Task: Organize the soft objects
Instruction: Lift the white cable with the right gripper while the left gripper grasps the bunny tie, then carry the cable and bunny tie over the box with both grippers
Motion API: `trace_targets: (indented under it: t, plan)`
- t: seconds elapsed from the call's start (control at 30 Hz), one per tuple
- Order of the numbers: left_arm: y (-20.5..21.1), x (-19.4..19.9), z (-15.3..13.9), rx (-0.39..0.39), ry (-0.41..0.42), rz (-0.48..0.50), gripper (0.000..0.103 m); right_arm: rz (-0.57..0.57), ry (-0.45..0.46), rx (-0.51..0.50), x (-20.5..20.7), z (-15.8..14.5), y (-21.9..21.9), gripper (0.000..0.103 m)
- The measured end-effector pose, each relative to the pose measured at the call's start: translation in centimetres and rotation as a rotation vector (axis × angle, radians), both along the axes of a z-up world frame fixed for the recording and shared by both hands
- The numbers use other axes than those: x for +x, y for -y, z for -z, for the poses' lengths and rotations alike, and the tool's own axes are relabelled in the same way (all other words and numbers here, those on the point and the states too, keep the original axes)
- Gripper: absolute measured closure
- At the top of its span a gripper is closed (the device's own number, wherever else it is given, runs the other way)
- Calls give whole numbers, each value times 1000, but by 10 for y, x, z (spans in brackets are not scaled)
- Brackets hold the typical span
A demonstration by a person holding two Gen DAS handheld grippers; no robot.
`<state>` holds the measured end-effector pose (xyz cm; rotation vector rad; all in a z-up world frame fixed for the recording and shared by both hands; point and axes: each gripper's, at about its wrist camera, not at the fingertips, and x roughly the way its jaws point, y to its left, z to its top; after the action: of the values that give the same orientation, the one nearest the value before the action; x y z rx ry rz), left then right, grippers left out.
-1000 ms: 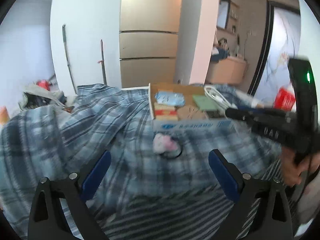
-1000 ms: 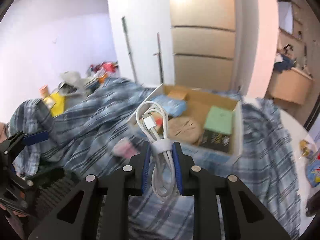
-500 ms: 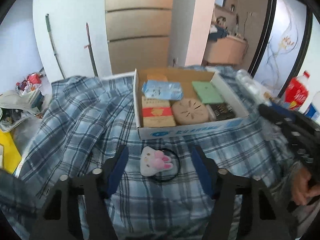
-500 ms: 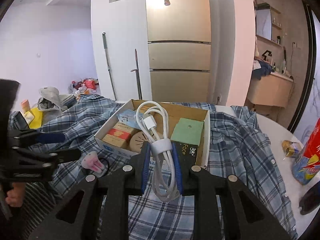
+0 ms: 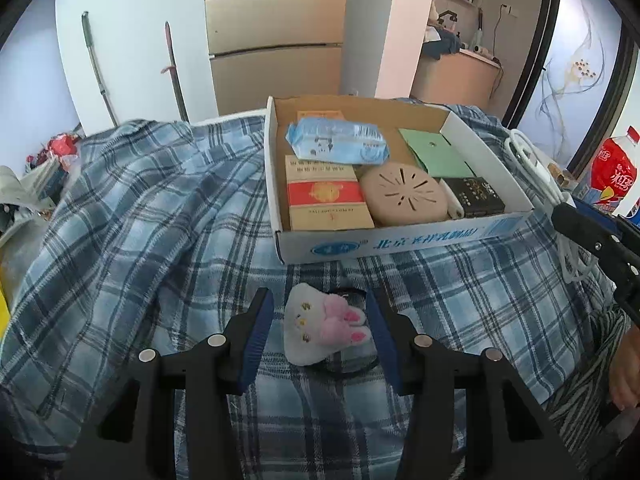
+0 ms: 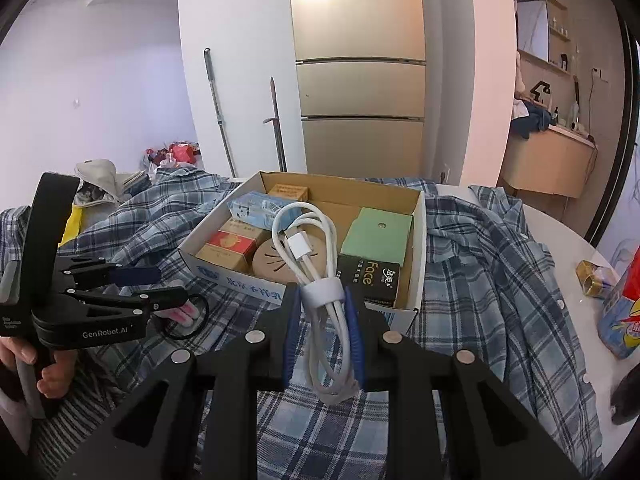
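A white plush bunny (image 5: 320,326) with pink ears lies on a black hair band on the plaid cloth, just in front of the cardboard box (image 5: 400,240). My left gripper (image 5: 320,330) straddles the bunny and its jaws are closing. The right pad is at the ears, and a thin gap shows at the left pad. In the right wrist view my right gripper (image 6: 318,294) is shut on a coiled white cable (image 6: 320,300), held before the box (image 6: 240,280). That view also has the left gripper (image 6: 160,286) over the bunny (image 6: 186,314).
The box holds a blue tissue pack (image 5: 336,142), red and tan cartons (image 5: 324,194), a round tan disc (image 5: 402,194), a green card (image 5: 436,152) and a black box (image 5: 474,196). The blue plaid cloth (image 5: 140,220) covers the surface. A red bottle (image 5: 612,172) stands at the right.
My left gripper has come forward and down onto the bunny, and its jaws have narrowed from wide open to close around it. The right gripper has kept the cable and drifted slightly nearer the box.
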<state>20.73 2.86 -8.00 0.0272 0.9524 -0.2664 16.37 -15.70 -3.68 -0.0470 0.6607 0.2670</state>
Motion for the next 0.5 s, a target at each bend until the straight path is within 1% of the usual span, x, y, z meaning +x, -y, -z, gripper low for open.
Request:
trace_targets:
  t: [0.07,0.1,0.13,0.2,0.23,0.33,0.4,0.5]
  plan:
    - [-1,3,4,-8,-24,1,53,-1,-10,-3,2,3,-1,81]
    - [-2,3,6,-13,-35,3,62,-2,-17,-5,3,5,-1,82]
    - [-2,4,8,-16,-51,3,68,-2,-21,-9,4,6,-2,81]
    - [-3,4,8,-21,-51,0,68,-1,-25,-17,5,7,-3,81]
    - [-3,3,7,-23,-47,0,70,-1,-21,-18,4,7,-3,81]
    - [-2,-2,1,-14,-16,9,72,10,3,-23,2,3,-2,81]
    - [-1,-9,-6,6,13,11,72,17,10,-20,1,1,-1,81]
    - [2,-19,-17,10,22,19,72,27,21,-10,-1,-4,1,82]
